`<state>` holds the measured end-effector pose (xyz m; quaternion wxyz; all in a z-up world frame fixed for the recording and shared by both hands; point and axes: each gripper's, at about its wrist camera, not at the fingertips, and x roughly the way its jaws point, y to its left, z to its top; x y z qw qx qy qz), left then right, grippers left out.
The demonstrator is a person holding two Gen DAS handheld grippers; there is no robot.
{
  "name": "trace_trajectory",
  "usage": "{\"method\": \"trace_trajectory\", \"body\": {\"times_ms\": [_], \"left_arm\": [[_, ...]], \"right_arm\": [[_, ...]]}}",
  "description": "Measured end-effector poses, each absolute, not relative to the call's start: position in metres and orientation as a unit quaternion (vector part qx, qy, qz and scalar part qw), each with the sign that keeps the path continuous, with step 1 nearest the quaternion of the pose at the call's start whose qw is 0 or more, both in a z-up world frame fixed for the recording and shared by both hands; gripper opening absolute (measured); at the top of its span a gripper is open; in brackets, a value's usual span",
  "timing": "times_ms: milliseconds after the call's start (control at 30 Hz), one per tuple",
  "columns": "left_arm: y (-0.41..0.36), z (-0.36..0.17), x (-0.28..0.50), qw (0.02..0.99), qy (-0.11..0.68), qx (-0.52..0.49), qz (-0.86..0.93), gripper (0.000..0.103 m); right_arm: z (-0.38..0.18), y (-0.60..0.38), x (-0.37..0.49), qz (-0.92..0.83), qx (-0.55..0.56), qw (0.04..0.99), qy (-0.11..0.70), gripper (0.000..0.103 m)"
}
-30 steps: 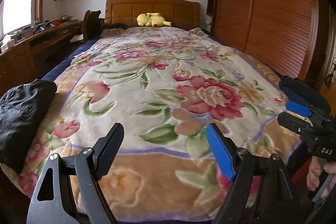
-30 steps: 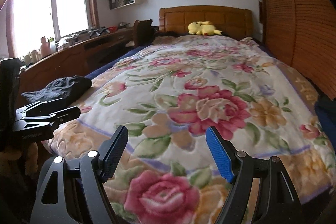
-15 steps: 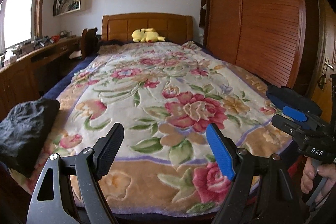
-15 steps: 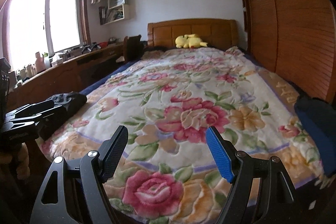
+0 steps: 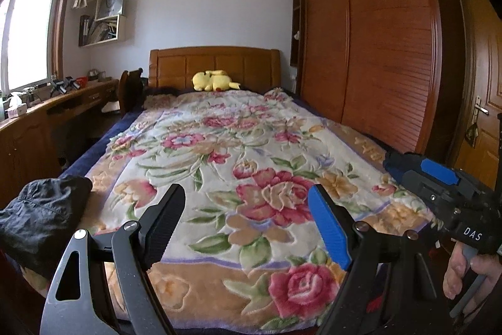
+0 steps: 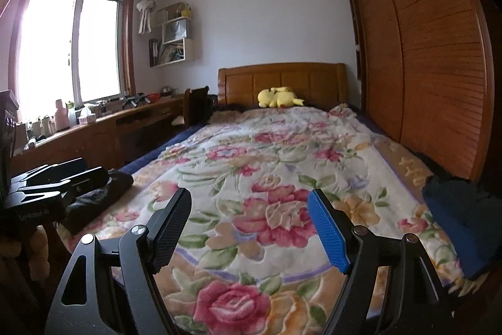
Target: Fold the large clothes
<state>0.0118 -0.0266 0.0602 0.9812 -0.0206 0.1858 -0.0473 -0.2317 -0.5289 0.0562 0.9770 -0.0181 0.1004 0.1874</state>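
Two garments lie on the bed, one at each near corner. The black garment [image 5: 40, 212], crumpled and matte with visible seams, sits on the near left corner of the floral blanket [image 5: 251, 165]. The dark blue garment [image 6: 455, 218], a thick soft heap, sits on the near right edge, below the wardrobe [image 6: 433, 77].

Left gripper [image 5: 246, 226]: jaws spread wide, nothing between them, touching nothing; held above the foot of the bed, with the black garment off to its left. One finger has a black ribbed pad, the other a blue ribbed pad.

Right gripper [image 6: 249, 228]: likewise spread wide and empty, clear of the blanket, with the blue garment off to its right. The right hand [image 5: 470, 275] shows at the frame edge on its handle.

Blanket: plush, embossed pile, cream ground with red and pink roses, green leaves, and a tan border. It covers the bed nearly to the wooden headboard [image 5: 215, 66].

A yellow plush toy [image 5: 213, 80] lies against the headboard. A wooden desk [image 6: 103, 127] runs along the left wall under the window [image 6: 69, 49], cluttered with bottles and small items. The wardrobe has slatted wooden doors.
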Motion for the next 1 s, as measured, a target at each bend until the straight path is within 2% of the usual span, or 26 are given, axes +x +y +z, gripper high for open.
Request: {"method": "trace_trajectory", "body": {"times_ms": [1000], "left_arm": [[-0.011,0.053,0.007,0.982,0.187,-0.027,-0.021,0.081]], "right_arm": [[0.049,-0.531,-0.228,0.17,-0.029,0.981,0.089,0.078]]}}
